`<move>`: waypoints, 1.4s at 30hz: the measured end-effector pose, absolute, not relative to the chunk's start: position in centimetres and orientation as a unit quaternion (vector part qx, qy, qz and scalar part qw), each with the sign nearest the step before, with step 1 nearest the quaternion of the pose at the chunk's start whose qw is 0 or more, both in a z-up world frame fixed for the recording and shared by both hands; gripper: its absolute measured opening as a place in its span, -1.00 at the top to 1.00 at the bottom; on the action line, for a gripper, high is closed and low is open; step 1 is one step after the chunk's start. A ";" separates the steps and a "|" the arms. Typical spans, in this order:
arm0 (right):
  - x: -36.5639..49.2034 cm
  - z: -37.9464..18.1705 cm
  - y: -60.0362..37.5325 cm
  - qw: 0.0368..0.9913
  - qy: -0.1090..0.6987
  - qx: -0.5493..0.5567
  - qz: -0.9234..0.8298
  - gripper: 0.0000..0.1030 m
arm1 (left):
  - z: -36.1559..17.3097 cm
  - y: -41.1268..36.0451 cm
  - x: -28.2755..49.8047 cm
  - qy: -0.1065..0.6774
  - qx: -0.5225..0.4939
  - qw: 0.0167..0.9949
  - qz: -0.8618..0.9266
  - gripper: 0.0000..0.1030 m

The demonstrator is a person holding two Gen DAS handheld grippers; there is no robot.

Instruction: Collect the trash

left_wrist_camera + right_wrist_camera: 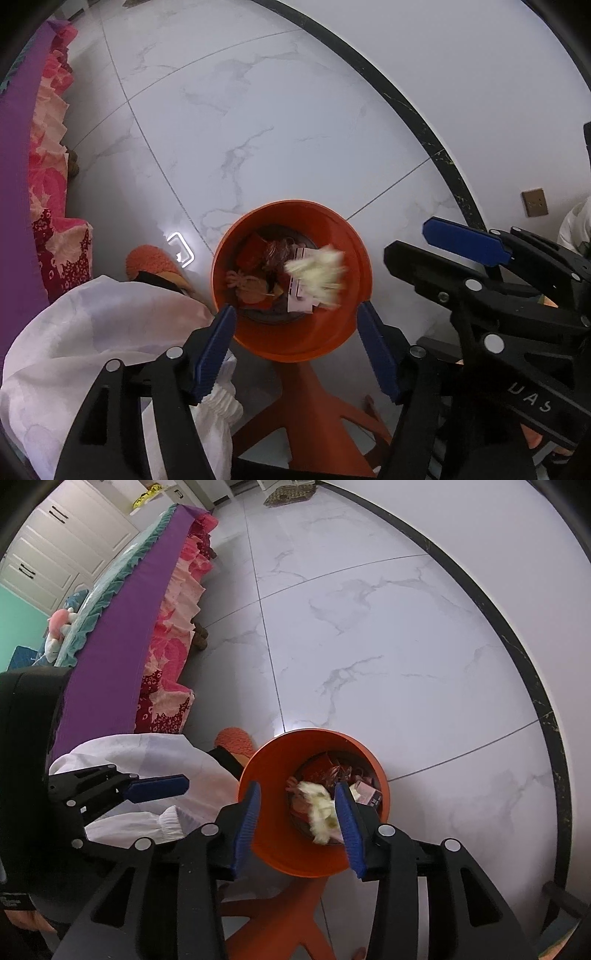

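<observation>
An orange trash bin [295,343] stands on the white marble floor, with wrappers and scraps inside. A blurred pale crumpled tissue [319,273] is in the air over the bin's mouth, free of both grippers. It also shows in the right wrist view [319,805] inside the orange bin [295,860]. My left gripper [295,350] is open and empty, straddling the bin's near rim. My right gripper [301,827] is open and empty above the bin; it also shows in the left wrist view [461,240] at the right.
A bed [122,627] with a purple sheet and pink floral skirt runs along the left. My white sleeve [92,332] and an orange slipper [147,262] lie left of the bin. An orange stool [310,424] stands below it. A black floor border [517,646] curves right.
</observation>
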State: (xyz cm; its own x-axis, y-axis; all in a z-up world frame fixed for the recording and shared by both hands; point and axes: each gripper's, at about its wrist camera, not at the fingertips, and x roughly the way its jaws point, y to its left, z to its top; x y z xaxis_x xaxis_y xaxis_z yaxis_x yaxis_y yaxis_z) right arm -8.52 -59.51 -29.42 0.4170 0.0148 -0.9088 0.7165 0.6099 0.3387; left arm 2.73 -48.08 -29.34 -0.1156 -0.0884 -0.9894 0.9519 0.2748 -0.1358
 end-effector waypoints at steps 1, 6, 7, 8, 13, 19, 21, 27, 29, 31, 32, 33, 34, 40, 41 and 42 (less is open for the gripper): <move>-8.4 -29.4 -59.5 0.753 0.487 0.375 -0.233 0.17 | -29.3 -48.0 2.8 0.579 0.372 0.551 -0.472 -0.33; -8.2 -28.4 -59.2 0.760 0.483 0.368 -0.234 0.17 | -28.6 -48.0 3.1 0.572 0.370 0.561 -0.471 -0.33; -8.3 -28.1 -59.2 0.761 0.482 0.366 -0.235 0.17 | -28.4 -48.0 3.1 0.571 0.369 0.562 -0.472 -0.34; -8.2 -27.9 -59.2 0.761 0.481 0.365 -0.236 0.17 | -28.2 -47.9 3.0 0.570 0.368 0.562 -0.474 -0.34; -8.4 -26.3 -58.9 0.767 0.474 0.357 -0.245 0.17 | -26.8 -47.5 2.7 0.559 0.360 0.567 -0.486 -0.34; -9.0 -22.4 -58.5 0.788 0.439 0.344 -0.263 0.17 | -23.1 -46.3 3.0 0.519 0.338 0.606 -0.500 -0.34; -9.0 -20.6 -58.1 0.801 0.419 0.335 -0.265 0.17 | -20.7 -45.3 3.2 0.488 0.325 0.636 -0.502 -0.34; -7.0 -13.7 -54.6 0.860 0.351 0.277 -0.246 -0.08 | -13.0 -39.5 5.6 0.387 0.250 0.759 -0.461 -0.70; -5.5 -11.5 -52.8 0.880 0.337 0.250 -0.222 -0.09 | -11.0 -37.2 6.6 0.364 0.228 0.787 -0.443 -0.70; -3.9 -9.6 -50.9 0.897 0.325 0.230 -0.194 -0.15 | -9.2 -34.8 7.7 0.346 0.211 0.813 -0.417 -0.70; -3.3 -8.9 -50.1 0.902 0.320 0.222 -0.184 -0.21 | -8.4 -33.4 8.2 0.337 0.201 0.826 -0.403 -0.70; -2.7 -8.2 -49.3 0.908 0.316 0.214 -0.174 -0.23 | -7.7 -31.9 8.6 0.330 0.191 0.838 -0.390 -0.70; -1.7 -7.2 -48.1 0.916 0.310 0.202 -0.158 -0.23 | -7.2 -30.7 9.0 0.326 0.183 0.847 -0.378 -0.73; 2.5 -3.2 -41.9 0.946 0.272 0.154 -0.088 -0.57 | -3.7 -22.4 10.5 0.288 0.131 0.906 -0.280 -0.84; 3.1 -2.6 -40.7 0.950 0.264 0.146 -0.076 -0.62 | -3.0 -20.9 10.7 0.284 0.116 0.914 -0.267 -0.84; 3.9 -1.7 -39.1 0.956 0.252 0.136 -0.059 -0.69 | -2.6 -19.7 10.8 0.281 0.103 0.919 -0.256 -0.89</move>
